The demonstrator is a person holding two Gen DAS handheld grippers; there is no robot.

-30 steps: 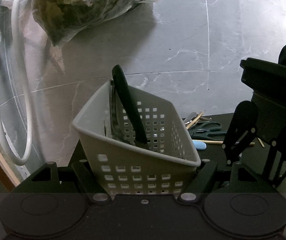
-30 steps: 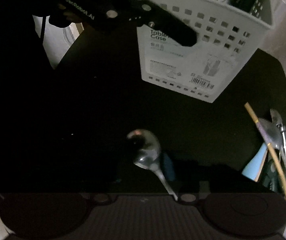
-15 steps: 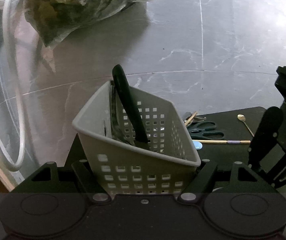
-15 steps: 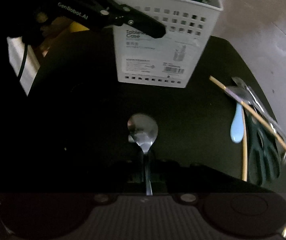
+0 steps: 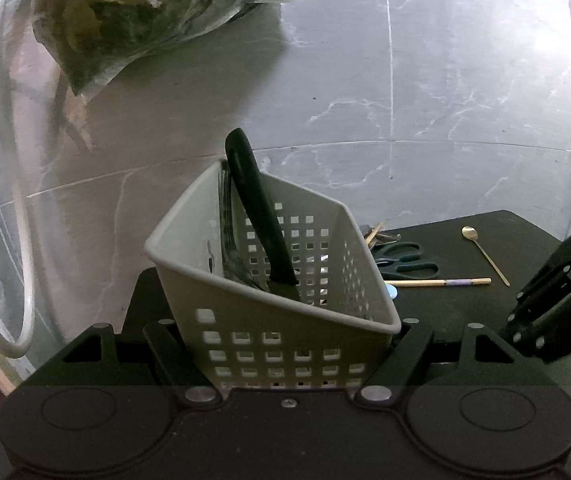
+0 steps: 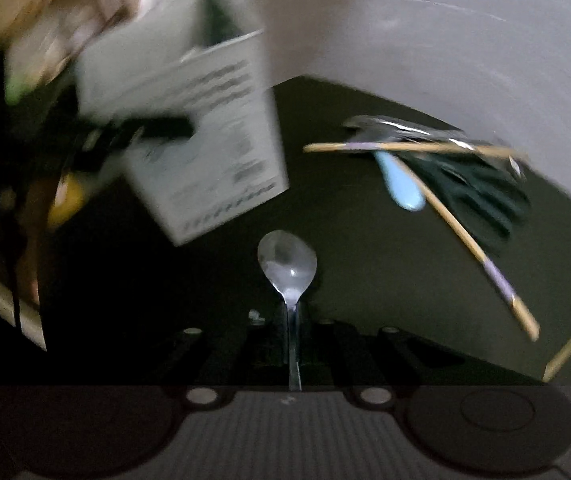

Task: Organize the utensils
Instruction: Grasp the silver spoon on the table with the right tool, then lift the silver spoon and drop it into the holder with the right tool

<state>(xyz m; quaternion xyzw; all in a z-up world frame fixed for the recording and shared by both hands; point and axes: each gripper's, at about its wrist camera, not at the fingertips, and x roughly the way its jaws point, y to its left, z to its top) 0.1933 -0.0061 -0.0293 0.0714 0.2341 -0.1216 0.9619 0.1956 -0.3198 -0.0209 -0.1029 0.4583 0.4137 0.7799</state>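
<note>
On the dark mat [image 5: 461, 304], the right gripper [image 6: 294, 320] has pinched its jaws together on the handle of a silver spoon [image 6: 288, 264], where a second ago they stood apart around it. The spoon now points straight out between the fingers, and the blur in the right wrist view, with the mat swung to a new angle, says the hand has rolled and is on the move. To the left, the left gripper [image 5: 289, 344] keeps its jaws pressed against the sides of the white slotted basket [image 5: 245, 332], tipped slightly, with a black-handled tool [image 5: 259, 216] and forks already standing inside. Scissors [image 5: 403, 260], a chopstick [image 5: 437, 282] and a gold spoon [image 5: 481, 250] lie at the far right of the mat. I'd judge the silver spoon is headed for the basket next.
</note>
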